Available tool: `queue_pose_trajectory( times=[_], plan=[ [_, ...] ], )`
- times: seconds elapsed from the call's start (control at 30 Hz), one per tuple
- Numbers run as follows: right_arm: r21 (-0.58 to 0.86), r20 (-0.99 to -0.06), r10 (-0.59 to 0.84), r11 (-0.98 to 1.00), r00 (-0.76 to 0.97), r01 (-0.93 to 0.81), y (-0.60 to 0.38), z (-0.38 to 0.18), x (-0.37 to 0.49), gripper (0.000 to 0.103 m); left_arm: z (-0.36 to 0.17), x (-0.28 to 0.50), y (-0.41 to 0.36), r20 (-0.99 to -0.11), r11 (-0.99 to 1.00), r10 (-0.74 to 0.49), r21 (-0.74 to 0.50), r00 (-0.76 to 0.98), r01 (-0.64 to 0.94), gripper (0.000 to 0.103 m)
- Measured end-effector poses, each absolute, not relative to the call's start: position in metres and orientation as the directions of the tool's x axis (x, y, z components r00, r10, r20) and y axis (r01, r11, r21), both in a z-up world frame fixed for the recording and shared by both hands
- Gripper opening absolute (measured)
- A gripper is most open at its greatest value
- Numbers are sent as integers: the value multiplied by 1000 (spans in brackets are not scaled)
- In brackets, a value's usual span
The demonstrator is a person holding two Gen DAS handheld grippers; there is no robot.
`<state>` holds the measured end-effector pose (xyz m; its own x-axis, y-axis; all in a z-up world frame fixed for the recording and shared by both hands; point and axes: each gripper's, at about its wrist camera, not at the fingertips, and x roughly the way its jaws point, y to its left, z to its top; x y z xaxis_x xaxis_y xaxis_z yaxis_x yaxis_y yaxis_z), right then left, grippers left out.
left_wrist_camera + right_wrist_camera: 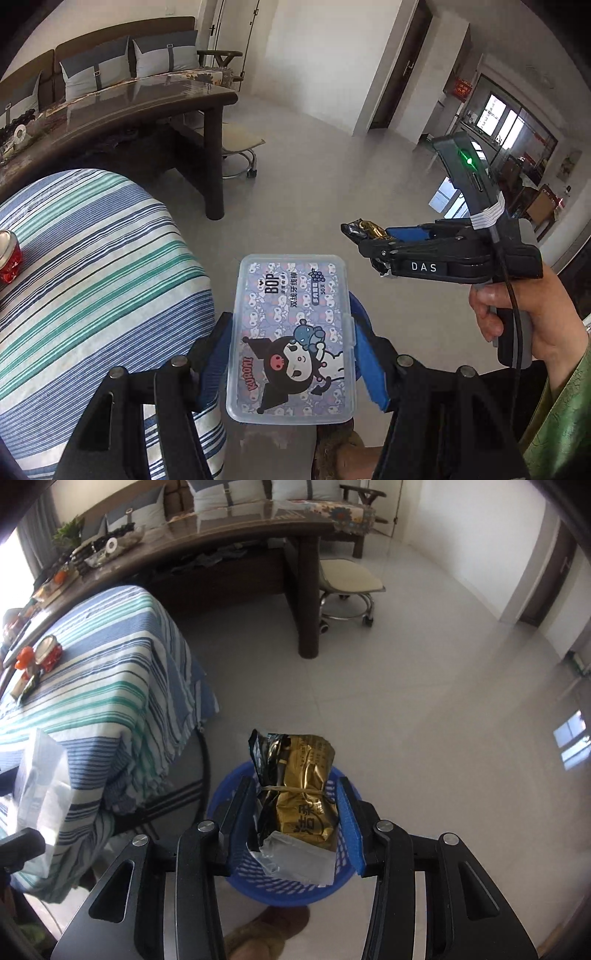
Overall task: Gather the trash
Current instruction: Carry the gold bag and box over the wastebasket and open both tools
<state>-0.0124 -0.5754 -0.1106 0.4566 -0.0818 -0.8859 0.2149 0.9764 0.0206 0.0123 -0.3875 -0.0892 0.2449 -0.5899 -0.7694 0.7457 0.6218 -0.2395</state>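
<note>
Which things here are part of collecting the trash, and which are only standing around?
Part of the job:
- plastic floss box, held in the left gripper
- gold packet, held in the right gripper
- blue basket on the floor below it

Only standing around:
- long dark table
- stool
- sofa cushions

We are in a home's living room. A wooden sofa with blue-and-grey cushions stands against the wall, and before it a long dark table with a glossy top carries a tray of small household items. A cushioned rolling stool sits on the pale tiled floor, and a nearer table wears a striped cloth. Interior doors open onto further rooms.
</note>
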Motion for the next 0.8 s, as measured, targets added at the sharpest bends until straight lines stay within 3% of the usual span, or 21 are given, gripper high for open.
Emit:
queue_pose_trajectory(
  times=[0.57, 0.6, 0.7, 0.8],
  plan=[
    [92, -909, -31, 958, 416, 273, -621, -141, -21, 47, -173, 27, -462, -824, 615, -539, -243, 174, 750, 64],
    [99, -909, -28, 955, 417, 279, -623, -142, -20, 48, -176, 25, -465, -821, 612, -544, -246, 175, 751, 64],
    [107, -907, -32, 947, 420, 303, -627, -143, -20, 66, -189, 23, -471, -817, 619, -550, -258, 174, 742, 69],
    [115, -895, -46, 938, 444, 328, -633, -135, -23, 67, -195, 29, -472, -822, 633, -549, -291, 152, 717, 71]
  ],
)
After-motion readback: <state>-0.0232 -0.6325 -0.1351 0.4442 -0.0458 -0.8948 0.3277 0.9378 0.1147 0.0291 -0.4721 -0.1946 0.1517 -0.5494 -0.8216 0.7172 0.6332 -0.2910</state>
